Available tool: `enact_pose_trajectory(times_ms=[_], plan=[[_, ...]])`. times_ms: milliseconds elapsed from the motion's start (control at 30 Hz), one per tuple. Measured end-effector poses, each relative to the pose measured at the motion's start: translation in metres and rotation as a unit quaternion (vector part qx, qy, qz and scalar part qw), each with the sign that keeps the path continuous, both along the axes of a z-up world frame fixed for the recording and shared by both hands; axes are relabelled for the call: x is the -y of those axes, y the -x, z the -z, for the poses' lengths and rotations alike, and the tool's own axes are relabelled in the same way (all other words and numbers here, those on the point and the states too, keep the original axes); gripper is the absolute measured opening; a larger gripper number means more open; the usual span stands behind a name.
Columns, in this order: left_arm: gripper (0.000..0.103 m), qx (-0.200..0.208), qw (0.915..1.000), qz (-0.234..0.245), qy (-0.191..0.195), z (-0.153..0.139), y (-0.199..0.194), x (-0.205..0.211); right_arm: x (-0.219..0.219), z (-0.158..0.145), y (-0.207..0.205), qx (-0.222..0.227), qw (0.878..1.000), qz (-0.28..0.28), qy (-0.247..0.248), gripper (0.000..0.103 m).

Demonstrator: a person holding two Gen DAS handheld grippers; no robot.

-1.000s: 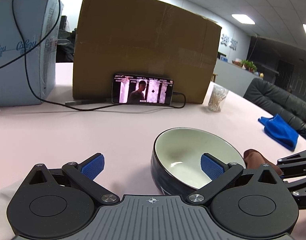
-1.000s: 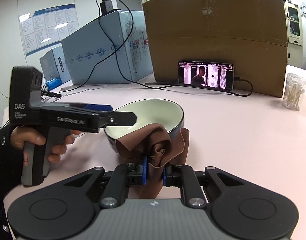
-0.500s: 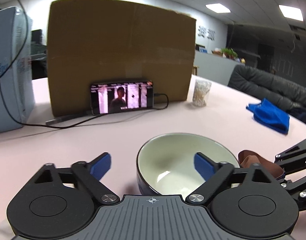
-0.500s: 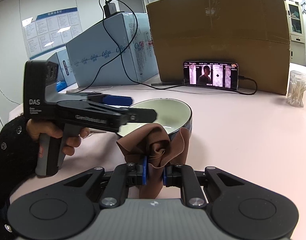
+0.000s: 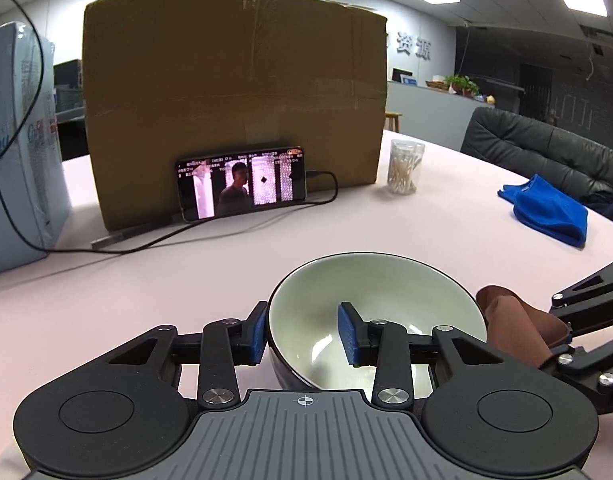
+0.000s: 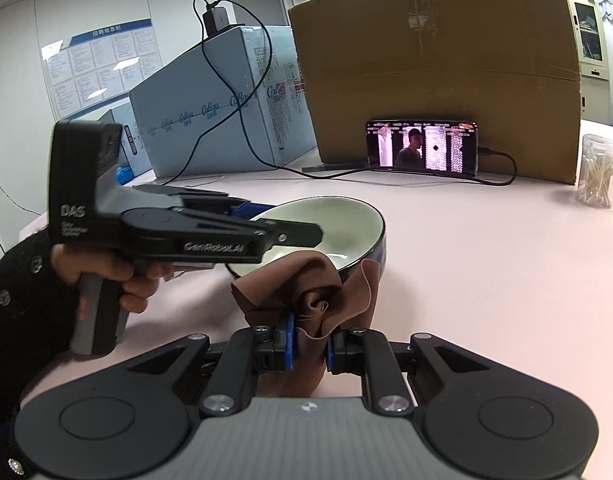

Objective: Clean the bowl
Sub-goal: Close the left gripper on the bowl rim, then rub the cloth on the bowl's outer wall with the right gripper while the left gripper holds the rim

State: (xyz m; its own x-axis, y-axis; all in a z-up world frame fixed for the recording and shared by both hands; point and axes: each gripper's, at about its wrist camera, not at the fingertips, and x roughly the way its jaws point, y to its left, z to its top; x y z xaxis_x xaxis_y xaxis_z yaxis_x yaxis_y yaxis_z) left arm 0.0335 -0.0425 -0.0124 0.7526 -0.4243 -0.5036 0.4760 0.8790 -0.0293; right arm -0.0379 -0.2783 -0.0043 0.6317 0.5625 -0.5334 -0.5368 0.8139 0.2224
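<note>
A dark bowl [image 5: 378,292] with a pale inside stands on the pink table [image 5: 186,272]. My left gripper [image 5: 303,338] straddles its near-left rim, and its jaws are closing. One blue pad [image 5: 258,338] lies against the outer wall. The other pad [image 5: 348,338] hangs inside, with pale bowl surface showing between it and the rim. My right gripper [image 6: 309,346] is shut on a crumpled brown cloth [image 6: 306,284], held just in front of the bowl [image 6: 346,216]. That cloth [image 5: 510,320] also shows at the bowl's right side in the left wrist view.
A tall cardboard box [image 5: 234,92] stands behind, with a lit phone [image 5: 242,186] leaning on it and a cable [image 5: 146,244] trailing left. A jar of cotton swabs [image 5: 404,166] and a blue cloth [image 5: 546,210] lie to the right. Pale blue cartons [image 6: 210,108] stand at the left.
The left jaws went from wide apart to narrow, now straddling the bowl's rim, and the left gripper shifted slightly toward the bowl. The right gripper and its cloth stayed put.
</note>
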Motion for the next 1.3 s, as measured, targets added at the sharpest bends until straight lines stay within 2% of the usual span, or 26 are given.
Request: enact_pose_trajectory(times_ms=[200, 500, 600, 800, 1067, 1300], plan=[[0.035, -0.011, 0.9996, -0.025, 0.008, -0.002, 0.018, 0.000, 0.005, -0.002, 0.003, 0.009, 1.000, 0.009, 0.019, 0.018], [0.035, -0.004, 0.9990, -0.038, 0.022, 0.004, 0.010, -0.003, 0.008, -0.001, 0.002, 0.013, 0.999, 0.026, 0.023, 0.018], [0.035, -0.008, 0.9987, -0.033, 0.037, 0.005, 0.009, -0.006, 0.005, 0.000, 0.004, 0.012, 1.000, 0.018, 0.021, 0.017], [0.036, -0.002, 0.9991, -0.025, 0.034, 0.005, 0.013, -0.003, 0.002, -0.003, 0.007, 0.017, 1.000, 0.013, 0.016, 0.017], [0.036, 0.000, 0.9989, -0.025, 0.039, 0.007, 0.015, -0.003, 0.018, -0.004, -0.007, 0.024, 0.997, 0.067, 0.011, 0.017], [0.036, 0.000, 0.9988, -0.025, 0.043, 0.007, 0.016, -0.004, 0.008, -0.002, -0.004, 0.029, 0.998, 0.060, 0.023, 0.016]])
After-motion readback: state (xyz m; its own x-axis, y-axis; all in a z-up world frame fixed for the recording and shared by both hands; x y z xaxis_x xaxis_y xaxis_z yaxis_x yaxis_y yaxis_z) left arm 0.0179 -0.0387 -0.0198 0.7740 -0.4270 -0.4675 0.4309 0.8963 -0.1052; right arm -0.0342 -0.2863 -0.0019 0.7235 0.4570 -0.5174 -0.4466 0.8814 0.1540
